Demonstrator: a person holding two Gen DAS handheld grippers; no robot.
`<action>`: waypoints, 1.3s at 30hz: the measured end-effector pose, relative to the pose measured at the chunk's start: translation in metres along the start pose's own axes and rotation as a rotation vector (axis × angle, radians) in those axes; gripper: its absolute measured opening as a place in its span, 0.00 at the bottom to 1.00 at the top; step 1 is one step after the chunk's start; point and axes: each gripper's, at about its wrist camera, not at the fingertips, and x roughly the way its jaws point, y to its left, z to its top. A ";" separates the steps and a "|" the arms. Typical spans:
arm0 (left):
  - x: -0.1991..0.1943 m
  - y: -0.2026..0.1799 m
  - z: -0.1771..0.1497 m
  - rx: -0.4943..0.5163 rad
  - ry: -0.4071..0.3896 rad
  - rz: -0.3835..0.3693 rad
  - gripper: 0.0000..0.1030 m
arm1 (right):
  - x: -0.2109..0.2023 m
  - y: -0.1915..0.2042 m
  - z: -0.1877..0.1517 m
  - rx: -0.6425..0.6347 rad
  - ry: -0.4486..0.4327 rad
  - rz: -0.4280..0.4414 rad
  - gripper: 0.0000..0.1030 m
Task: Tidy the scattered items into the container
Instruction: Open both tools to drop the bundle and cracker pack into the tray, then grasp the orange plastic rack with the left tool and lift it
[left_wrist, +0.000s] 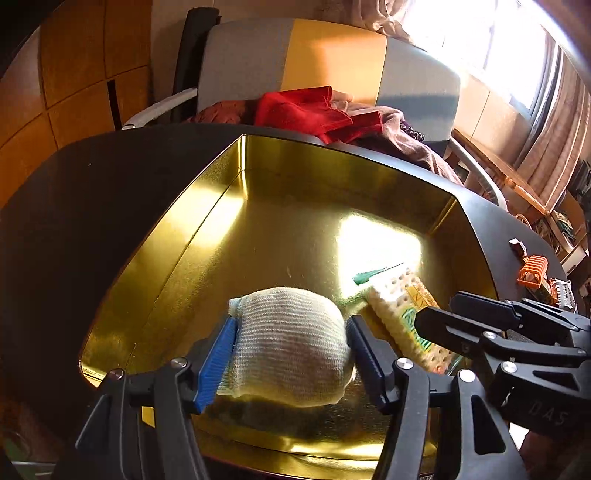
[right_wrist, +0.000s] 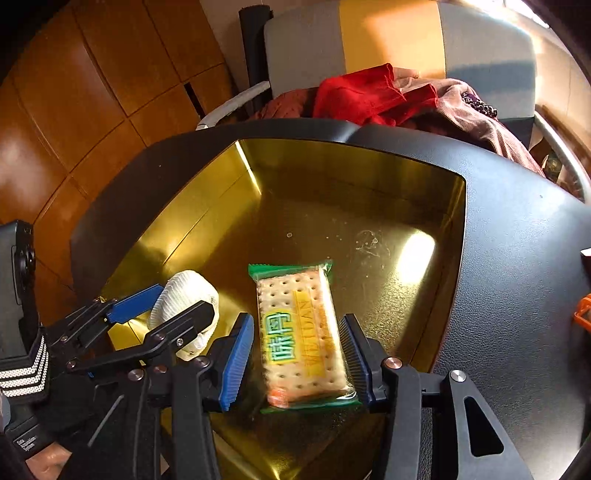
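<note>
A gold metal tin sits open on a black table. My left gripper is shut on a rolled white sock, held just above the tin's floor; the sock also shows in the right wrist view. My right gripper holds its blue pads to either side of a cracker packet with a green wrapper, low inside the tin. A narrow gap shows at each pad. The packet also shows in the left wrist view.
The black table surrounds the tin. An orange clip-like object and small items lie on its right side. A chair with red and pink clothes stands behind the table.
</note>
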 end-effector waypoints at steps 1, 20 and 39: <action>-0.001 -0.001 0.000 0.002 -0.002 0.002 0.61 | 0.000 0.000 0.000 -0.002 -0.003 0.000 0.49; -0.054 -0.056 0.005 0.109 -0.100 -0.036 0.62 | -0.075 -0.039 -0.038 0.114 -0.148 -0.070 0.51; -0.043 -0.241 -0.026 0.436 -0.004 -0.261 0.63 | -0.196 -0.231 -0.162 0.601 -0.313 -0.307 0.58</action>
